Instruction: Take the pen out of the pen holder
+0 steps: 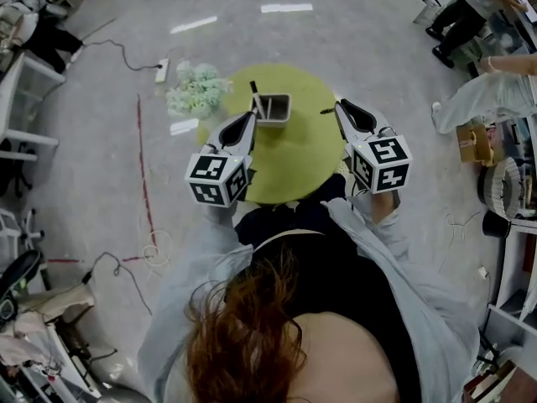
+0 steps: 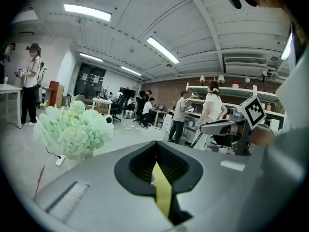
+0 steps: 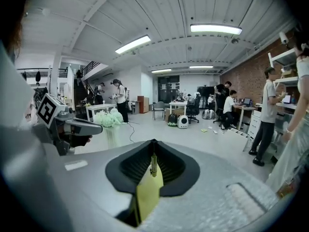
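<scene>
Right gripper view: I'm looking along my right gripper [image 3: 153, 151]. Its jaws are pinched in on a slim pen [image 3: 153, 166] standing upright between them, and green desk shows through the slit below.
Right gripper, head view: the right gripper [image 1: 340, 107] hangs over the right part of the round green desk [image 1: 285, 175]. Its nose is aimed away from me and a touch downward. A short dark stub of the pen [image 1: 327, 112] pokes out leftward at the tip.
Pen's place: it is out of the pen holder [image 1: 273, 121] and off to its right, carried in the right gripper.
Left gripper view: the left gripper [image 2: 155, 151] is clenched with its tips together and nothing gripped. Only a sliver of desk shows in the gap behind them.
Left gripper, head view: the nose of the left gripper [image 1: 250, 117] sits just beside the pen holder's left wall. I can't tell whether it is touching.
Pen holder: it is grey, square and upright toward the far side of the desk. Another pen [image 1: 255, 97] leans out of its left corner.
Arms: my left arm [image 1: 197, 267] and right arm [image 1: 403, 259], both in grey sleeves, reach forward on either side. The marker cubes face up at me, and the holder lies between the two grippers.
Flowers: the pale green flowers [image 1: 195, 89] are at the desk's far left edge, left of the holder.
</scene>
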`<state>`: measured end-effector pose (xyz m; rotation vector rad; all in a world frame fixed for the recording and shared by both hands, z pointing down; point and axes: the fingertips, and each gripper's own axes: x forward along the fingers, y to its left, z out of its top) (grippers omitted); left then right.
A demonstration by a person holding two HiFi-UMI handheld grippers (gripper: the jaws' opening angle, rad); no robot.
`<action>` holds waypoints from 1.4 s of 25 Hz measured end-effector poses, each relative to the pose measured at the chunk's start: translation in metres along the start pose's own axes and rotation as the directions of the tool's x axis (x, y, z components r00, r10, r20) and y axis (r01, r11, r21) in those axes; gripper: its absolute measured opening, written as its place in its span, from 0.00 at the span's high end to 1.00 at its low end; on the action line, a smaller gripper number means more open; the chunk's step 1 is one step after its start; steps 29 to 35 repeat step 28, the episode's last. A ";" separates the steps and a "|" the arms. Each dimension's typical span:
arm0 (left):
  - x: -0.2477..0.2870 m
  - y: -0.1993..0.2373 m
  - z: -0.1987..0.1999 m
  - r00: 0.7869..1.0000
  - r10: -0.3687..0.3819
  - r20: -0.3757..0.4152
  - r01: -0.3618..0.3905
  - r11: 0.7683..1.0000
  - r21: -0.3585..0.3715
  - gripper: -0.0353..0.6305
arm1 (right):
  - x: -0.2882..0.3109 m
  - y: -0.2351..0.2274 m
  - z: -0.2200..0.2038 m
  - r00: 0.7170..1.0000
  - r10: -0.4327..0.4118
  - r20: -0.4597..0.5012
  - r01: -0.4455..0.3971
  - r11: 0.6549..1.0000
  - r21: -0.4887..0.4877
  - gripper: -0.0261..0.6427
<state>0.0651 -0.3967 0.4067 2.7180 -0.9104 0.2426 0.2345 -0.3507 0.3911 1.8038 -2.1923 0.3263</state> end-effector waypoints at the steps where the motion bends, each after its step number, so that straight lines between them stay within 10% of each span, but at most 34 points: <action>1: 0.002 -0.002 0.000 1.000 -0.004 -0.001 0.004 1.000 0.000 0.92 | -0.001 -0.004 -0.004 1.000 -0.004 -0.010 0.004 1.000 0.006 0.90; 35: 0.007 0.002 -0.012 0.999 0.036 -0.017 -0.037 0.998 -0.057 0.92 | 0.023 0.000 -0.027 0.990 0.088 -0.108 -0.089 0.996 -0.008 0.90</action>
